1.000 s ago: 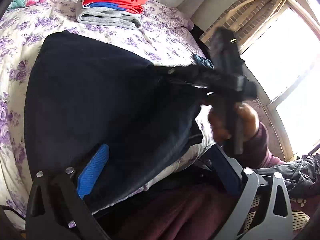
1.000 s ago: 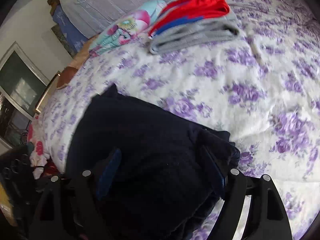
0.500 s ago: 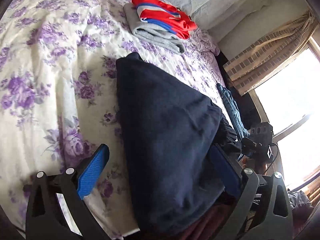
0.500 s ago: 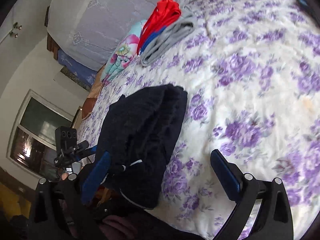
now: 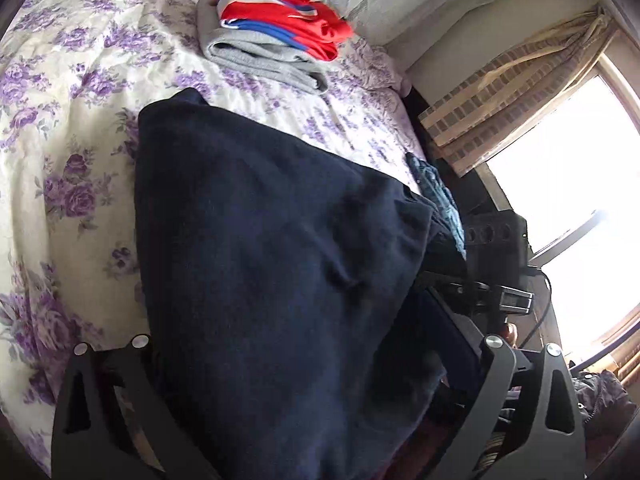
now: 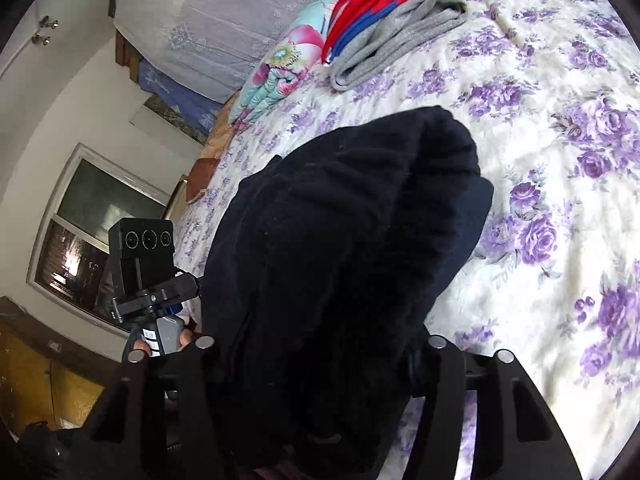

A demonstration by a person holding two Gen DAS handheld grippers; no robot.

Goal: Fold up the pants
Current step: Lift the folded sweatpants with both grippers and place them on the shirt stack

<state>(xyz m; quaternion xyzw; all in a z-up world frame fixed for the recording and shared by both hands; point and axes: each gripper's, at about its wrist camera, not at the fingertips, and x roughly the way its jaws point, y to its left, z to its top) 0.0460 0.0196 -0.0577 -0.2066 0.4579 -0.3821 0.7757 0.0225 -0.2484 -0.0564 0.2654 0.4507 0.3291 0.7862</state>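
Observation:
The dark navy pants point(image 5: 272, 248) lie folded on the flowered bedspread point(image 5: 60, 128), their near end hanging over the bed's edge. In the left wrist view the cloth fills the space between the jaws of my left gripper point(image 5: 312, 364), and the fingertips are hidden by it. In the right wrist view the pants point(image 6: 340, 248) bulge up as a thick bundle between the jaws of my right gripper point(image 6: 320, 356), whose pads are also covered. The other gripper's camera head shows in each view, at the pants' side point(image 5: 496, 248) point(image 6: 146, 256).
A folded pile of red, blue and grey clothes point(image 5: 272, 40) lies further up the bed. A rolled flowered quilt point(image 6: 280, 76) sits by the headboard. A bright window with a curtain point(image 5: 560, 160) is right of the bed. A blue garment point(image 5: 444, 200) hangs at the bed's right edge.
Half a second ago both grippers stood open with blue pads visible beside the pants. Now both have moved onto the near end, and the cloth covers their pads.

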